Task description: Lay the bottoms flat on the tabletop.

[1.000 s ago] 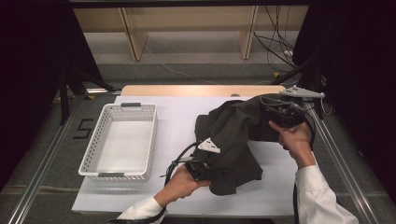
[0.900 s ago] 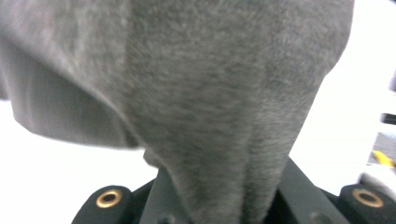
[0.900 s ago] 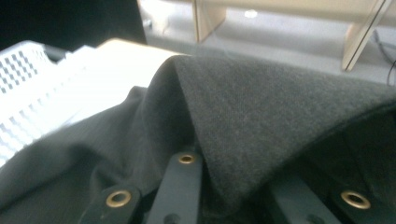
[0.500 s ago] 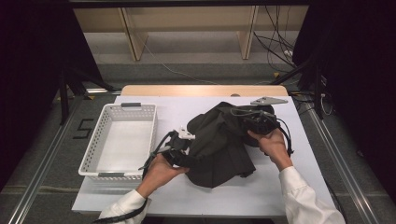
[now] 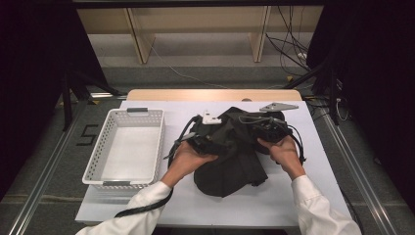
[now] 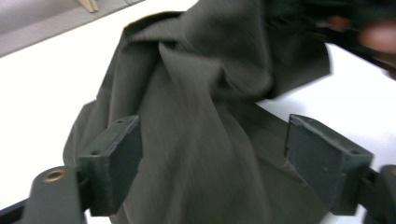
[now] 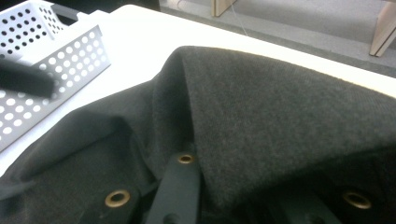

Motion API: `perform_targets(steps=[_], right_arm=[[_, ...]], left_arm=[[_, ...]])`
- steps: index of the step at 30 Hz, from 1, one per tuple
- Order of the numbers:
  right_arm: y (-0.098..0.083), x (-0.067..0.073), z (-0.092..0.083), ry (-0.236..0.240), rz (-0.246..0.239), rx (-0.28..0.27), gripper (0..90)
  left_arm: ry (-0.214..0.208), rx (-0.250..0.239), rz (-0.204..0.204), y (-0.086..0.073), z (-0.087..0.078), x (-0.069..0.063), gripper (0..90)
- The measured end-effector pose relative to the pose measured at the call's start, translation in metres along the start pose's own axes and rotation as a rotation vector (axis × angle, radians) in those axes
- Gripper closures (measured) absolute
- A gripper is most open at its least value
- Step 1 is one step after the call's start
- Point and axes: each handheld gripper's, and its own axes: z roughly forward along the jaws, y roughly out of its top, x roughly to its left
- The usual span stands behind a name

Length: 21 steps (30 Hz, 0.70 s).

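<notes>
Dark cloth (image 5: 230, 156) lies bunched mid-table on the white table top (image 5: 195, 205), just right of the basket, one end raised toward my right side. In the right gripper view the cloth (image 7: 261, 116) rises in a fold over my jaws, with a pinch of it between them.

Right gripper (image 5: 266, 128): clamped on the cloth's upper right edge, jaws nearly together. Left gripper (image 5: 203, 142): jaws have just been opening and now stand wide. In the left gripper view the cloth (image 6: 205, 116) lies spread between and beyond them, pads not pressing on it. Left gripper (image 6: 212, 158) points at the cloth's middle folds.

Around: white perforated basket (image 5: 125, 149) to the left of the cloth, near it but apart; its corner (image 7: 56, 60) shows in the right gripper view. Left gripper's cable (image 5: 144, 208) trails off the near edge by my sleeve. Wooden strip (image 5: 215, 94) along the far table edge, wooden legs and loose cables on the floor behind.

In the way: cloth folds hide the right jaw tips. My left hand (image 5: 188, 159) covers the cloth's left edge.
</notes>
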Motion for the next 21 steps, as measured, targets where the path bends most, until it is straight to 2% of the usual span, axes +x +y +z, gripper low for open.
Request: perform_targets(steps=[1,2,4,5,6,7,9,10,11,12,13,15,18,21], right_arm=[[0.0,0.0,0.0,0.003,0.001,0.002,86.3],[-0.001,0.001,0.0,0.004,0.001,0.002,86.3],[-0.002,0.001,0.001,0.01,0.001,0.006,86.1],[-0.002,0.001,0.001,0.016,0.0,0.009,85.7],[-0.003,0.001,0.002,0.025,0.0,0.013,84.7],[-0.003,0.001,0.003,0.033,-0.003,0.02,81.2],[-0.003,0.0,0.004,0.04,-0.005,0.031,66.8],[-0.003,0.0,0.003,0.043,-0.006,0.038,60.8],[-0.003,-0.001,0.001,0.049,-0.008,0.041,57.3],[-0.003,-0.002,0.0,0.06,-0.01,0.047,54.5],[-0.003,-0.002,-0.002,0.065,-0.012,0.062,52.4],[-0.008,-0.002,-0.006,0.074,-0.029,0.085,47.2],[-0.02,0.001,-0.011,0.086,-0.05,0.117,44.9],[-0.034,0.002,-0.016,0.096,-0.054,0.148,41.0]], left_arm=[[-0.019,0.001,-0.018,0.003,0.009,0.002,17.3],[-0.027,0.004,-0.016,0.003,0.017,0.004,21.5],[0.022,0.012,0.007,0.0,0.033,0.009,45.6],[0.03,0.018,-0.005,-0.003,0.038,0.013,61.2],[0.046,0.022,-0.035,-0.006,0.042,0.019,74.7],[0.055,0.026,-0.058,-0.009,0.044,0.025,83.2],[0.072,0.023,-0.092,-0.011,0.043,0.037,86.7],[0.105,0.021,-0.11,-0.011,0.041,0.044,87.8],[0.103,0.013,-0.128,-0.012,0.038,0.052,87.9],[0.084,0.01,-0.171,-0.014,0.035,0.059,88.0],[0.069,0.011,-0.197,-0.015,0.033,0.064,88.0],[0.083,0.016,-0.19,-0.017,0.031,0.066,88.2],[0.095,0.025,-0.182,-0.017,0.032,0.066,88.2],[0.091,0.03,-0.206,-0.021,0.035,0.07,88.2]])
